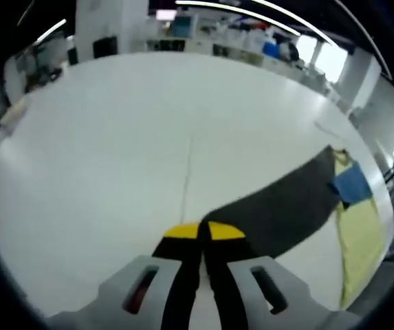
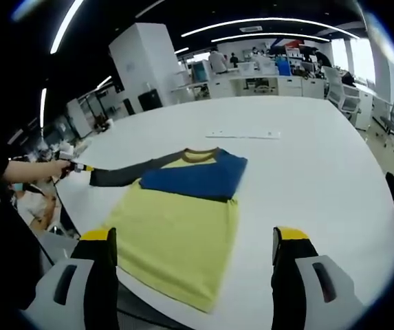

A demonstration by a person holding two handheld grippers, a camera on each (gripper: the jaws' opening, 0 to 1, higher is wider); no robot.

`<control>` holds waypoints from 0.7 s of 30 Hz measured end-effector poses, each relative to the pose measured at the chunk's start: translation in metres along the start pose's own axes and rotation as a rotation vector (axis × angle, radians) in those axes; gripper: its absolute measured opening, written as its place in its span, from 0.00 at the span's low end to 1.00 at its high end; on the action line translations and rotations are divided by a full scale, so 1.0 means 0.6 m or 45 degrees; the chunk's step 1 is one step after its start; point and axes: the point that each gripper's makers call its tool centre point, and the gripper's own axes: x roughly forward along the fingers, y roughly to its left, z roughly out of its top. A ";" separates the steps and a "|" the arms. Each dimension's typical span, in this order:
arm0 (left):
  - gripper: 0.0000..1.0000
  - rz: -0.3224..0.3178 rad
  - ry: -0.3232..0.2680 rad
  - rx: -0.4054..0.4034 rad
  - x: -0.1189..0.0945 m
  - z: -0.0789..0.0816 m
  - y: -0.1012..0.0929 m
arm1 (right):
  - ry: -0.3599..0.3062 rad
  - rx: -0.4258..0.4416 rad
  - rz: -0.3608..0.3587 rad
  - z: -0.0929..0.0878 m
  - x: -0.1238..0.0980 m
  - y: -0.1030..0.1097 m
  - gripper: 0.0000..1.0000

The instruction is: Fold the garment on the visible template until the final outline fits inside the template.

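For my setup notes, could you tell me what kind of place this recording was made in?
Probably an open lab or workshop: a large white table holds the garment, with ceiling strip lights overhead and cluttered workbenches where people stand at the back.

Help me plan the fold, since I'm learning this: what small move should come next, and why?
Probably carry the dark sleeve in over the shirt. The left gripper has its jaws closed on the sleeve's end, and the sleeve stretches out straight, away from the yellow body on the white table. The right gripper is open and holds nothing, so it can't help yet.
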 end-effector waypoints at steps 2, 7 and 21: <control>0.00 -0.005 -0.014 0.011 -0.003 0.006 -0.003 | -0.007 0.002 0.001 0.000 -0.004 0.000 0.93; 0.00 -0.019 -0.029 0.022 -0.029 0.012 -0.031 | -0.042 0.005 -0.005 0.003 -0.020 -0.001 0.93; 0.00 -0.099 -0.166 0.067 -0.135 0.064 -0.143 | -0.119 0.004 -0.032 -0.005 -0.073 -0.006 0.93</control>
